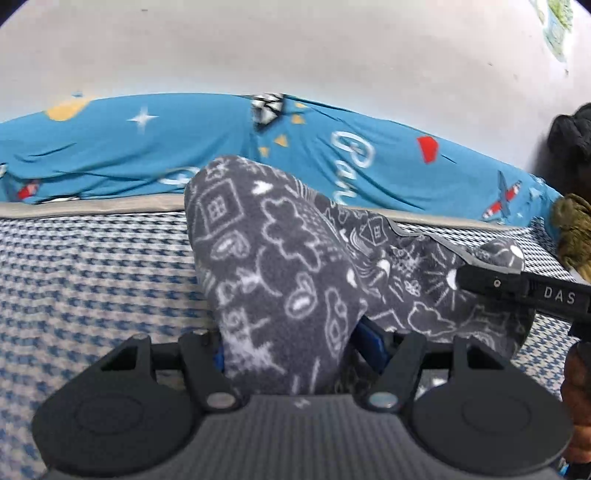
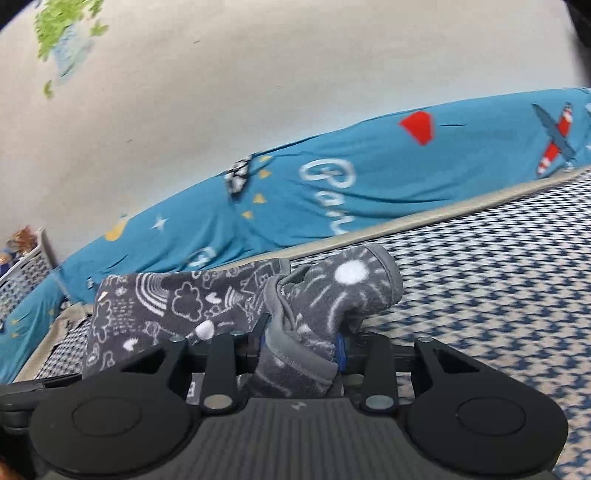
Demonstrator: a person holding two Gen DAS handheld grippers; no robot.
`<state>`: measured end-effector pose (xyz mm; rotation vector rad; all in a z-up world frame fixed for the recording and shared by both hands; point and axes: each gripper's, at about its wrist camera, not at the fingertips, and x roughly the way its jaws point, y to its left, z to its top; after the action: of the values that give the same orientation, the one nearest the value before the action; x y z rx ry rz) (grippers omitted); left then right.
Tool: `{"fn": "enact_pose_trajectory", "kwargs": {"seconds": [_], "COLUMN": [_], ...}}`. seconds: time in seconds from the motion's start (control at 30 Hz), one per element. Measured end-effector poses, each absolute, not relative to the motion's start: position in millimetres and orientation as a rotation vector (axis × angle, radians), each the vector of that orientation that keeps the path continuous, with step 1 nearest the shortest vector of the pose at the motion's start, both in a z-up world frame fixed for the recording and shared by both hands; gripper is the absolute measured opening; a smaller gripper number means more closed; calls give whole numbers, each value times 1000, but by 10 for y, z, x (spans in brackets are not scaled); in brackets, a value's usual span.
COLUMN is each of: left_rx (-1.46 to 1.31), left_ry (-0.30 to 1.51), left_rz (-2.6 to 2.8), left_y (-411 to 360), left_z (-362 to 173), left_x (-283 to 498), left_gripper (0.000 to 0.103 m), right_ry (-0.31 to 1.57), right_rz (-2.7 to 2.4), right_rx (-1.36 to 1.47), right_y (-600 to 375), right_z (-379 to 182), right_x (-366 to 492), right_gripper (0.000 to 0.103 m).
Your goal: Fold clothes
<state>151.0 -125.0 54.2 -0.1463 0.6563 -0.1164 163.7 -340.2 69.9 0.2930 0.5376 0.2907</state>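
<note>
Left gripper (image 1: 291, 354): jaws part-way apart and clamped on a thick bunched fold of the grey cloth (image 1: 280, 258). The fold fills the gap between the jaws, with blue pads showing at either side of it, and rises straight out of the jaws as a rounded hump. From there the cloth stretches to the right, where the black fingers of the right gripper (image 1: 480, 280) grip its bound edge.

Right gripper (image 2: 301, 347): jaws set narrower and closed on a gathered corner of the same cloth (image 2: 177, 306). A grey hem band runs across the pinch. One flap curls up and to the right just beyond the jaws; the remainder drapes leftward, held clear of the surface below.

Cloth: soft, fleecy pile, dark grey, printed with white line drawings of clouds, houses, hearts, rainbows and a sun. Edges finished in plain lighter grey binding.

Beneath and beyond the cloth: a mat (image 1: 92, 266) in a small blue-and-white houndstooth weave, flat, with a plain beige border strip along its far edge.

Behind the border: a long bolster (image 1: 147, 147) covered in smooth teal fabric, wrinkled, printed with stars, aeroplanes, red shapes and white script lettering.

Furthest: a pale plain wall (image 1: 295, 48) bearing a green leafy sticker (image 2: 62, 26). At the far left of the right wrist view, a white slatted basket (image 2: 26, 266)
</note>
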Motion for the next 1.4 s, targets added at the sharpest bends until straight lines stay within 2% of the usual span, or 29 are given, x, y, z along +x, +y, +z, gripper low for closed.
{"fn": "enact_pose_trajectory", "kwargs": {"seconds": [0.43,0.83,0.9,0.93,1.0,1.07,1.17,1.4], "left_rx": [-178,-158,-171,-190,-235,-277,-319,-411], "left_ry": [650,665,686,702,731,743,737,735], "left_rz": [85,204,205,206,232,257,262,246], "left_y": [-450,-112,-62,-21,75,171,259,424], "left_z": [449,350,304,265,192,163,189,174], "left_x": [997,753,757,766,781,775,740,704], "left_gripper": [63,63,65,67,85,92,101,103], "right_ry": [569,626,645,657,685,709,744,816], "right_rz": [494,580,563,555,537,530,518,479], "right_rx": [239,189,175,172,167,178,173,215], "right_y": [-2538,-2065,-2029,-2023,-2017,-2047,-2066,-2147], "right_z": [560,334,282,265,237,211,173,72], "right_x": [1665,1714,1725,1739,1773,1785,1799,1803], "right_gripper": [34,34,37,42,50,63,71,77]}}
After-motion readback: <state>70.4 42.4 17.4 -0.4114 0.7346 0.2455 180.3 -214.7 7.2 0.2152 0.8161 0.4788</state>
